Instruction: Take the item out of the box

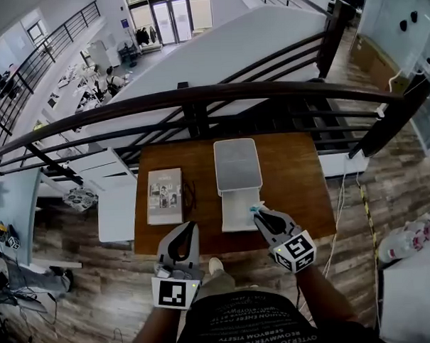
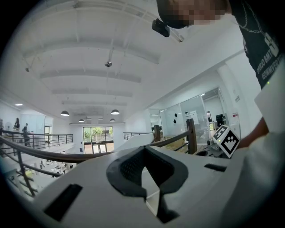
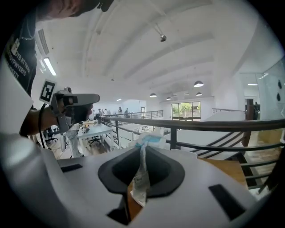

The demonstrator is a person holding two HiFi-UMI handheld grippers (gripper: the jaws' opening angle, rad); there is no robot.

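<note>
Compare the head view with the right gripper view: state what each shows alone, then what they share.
Head view only: the booklet lying on the table's left half, and the white box seen whole from above, lying open.
Right gripper view only: the jaws seen close, shut on a thin packet held edge-on, plus the ceiling lights.
Both: the right gripper, the packet, the left gripper, the wooden table and the dark railing.
</note>
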